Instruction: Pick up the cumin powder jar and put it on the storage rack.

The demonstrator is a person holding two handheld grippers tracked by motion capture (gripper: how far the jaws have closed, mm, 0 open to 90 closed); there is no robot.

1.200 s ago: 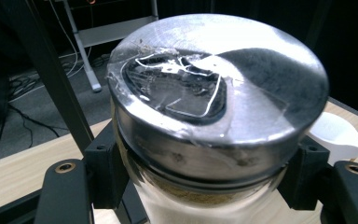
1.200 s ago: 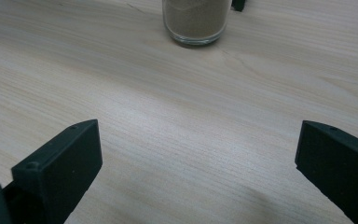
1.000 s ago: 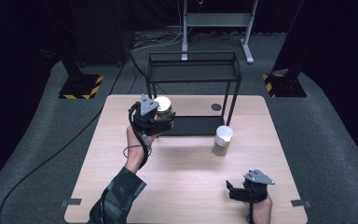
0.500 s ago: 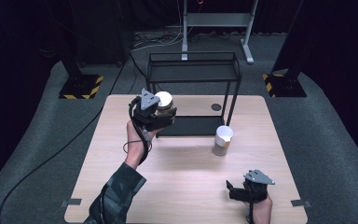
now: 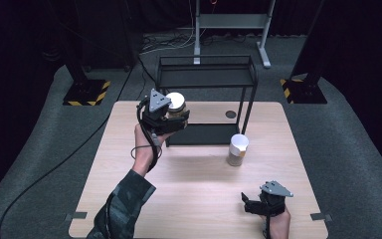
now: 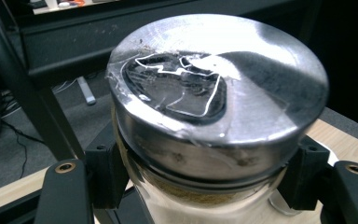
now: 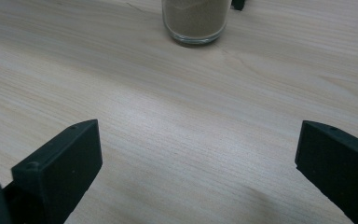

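My left gripper (image 5: 171, 118) is raised above the table's back left and is shut on a glass jar (image 5: 175, 104) with a shiny metal lid. In the left gripper view the jar (image 6: 214, 107) stands upright between the two black pads (image 6: 105, 170), with brown powder under its lid. A second jar (image 5: 238, 149) with a white lid stands on the table near the rack's front right leg. Its powder-filled base (image 7: 196, 18) is ahead of my right gripper (image 7: 196, 172), which rests open and empty low over the wood. That right gripper (image 5: 258, 203) is by the table's front right edge.
A black two-shelf metal rack (image 5: 206, 84) stands at the back of the wooden table (image 5: 189, 199), its lower shelf (image 5: 206, 133) just right of the held jar. A round cable hole (image 5: 231, 114) is under the rack. Dark stands and floor cables surround the table.
My left gripper has carried the jar a little to the right and up, closer to the rack. The right gripper and the white-lidded jar have stayed put.
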